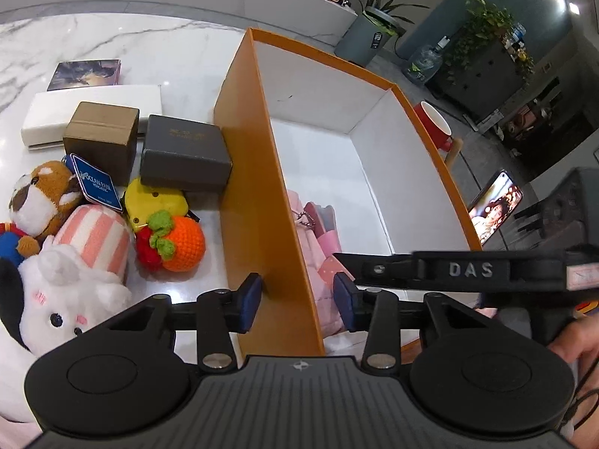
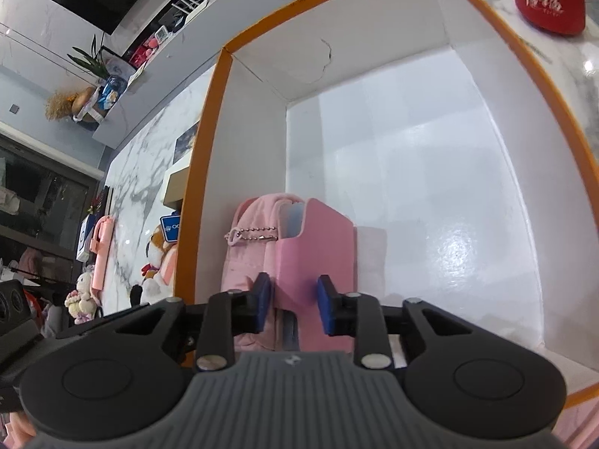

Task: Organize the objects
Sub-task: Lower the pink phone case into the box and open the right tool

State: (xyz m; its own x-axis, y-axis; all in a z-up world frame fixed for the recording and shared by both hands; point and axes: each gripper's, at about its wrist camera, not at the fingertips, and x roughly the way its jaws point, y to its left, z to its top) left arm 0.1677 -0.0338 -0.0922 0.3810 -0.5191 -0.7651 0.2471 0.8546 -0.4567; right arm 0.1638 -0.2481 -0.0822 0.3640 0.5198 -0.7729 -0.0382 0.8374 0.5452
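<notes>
A large orange box (image 1: 258,187) with a white inside stands on the marble table. My left gripper (image 1: 297,301) is open and straddles its near left wall, one finger outside and one inside. My right gripper (image 2: 294,308) is inside the box (image 2: 217,149), open, with its fingers on either side of a pink card-like case (image 2: 318,254). The case lies against a pink soft pouch with a bead chain (image 2: 247,247); both show in the left wrist view (image 1: 318,239). The right gripper's arm (image 1: 468,269) crosses the left wrist view.
Left of the box lie a grey box (image 1: 183,157), a brown box (image 1: 101,138), a white case (image 1: 90,112), a crochet orange (image 1: 179,243), a yellow toy (image 1: 153,198) and plush animals (image 1: 63,280). A red mug (image 2: 546,0) and a phone (image 1: 494,205) stand right of the box.
</notes>
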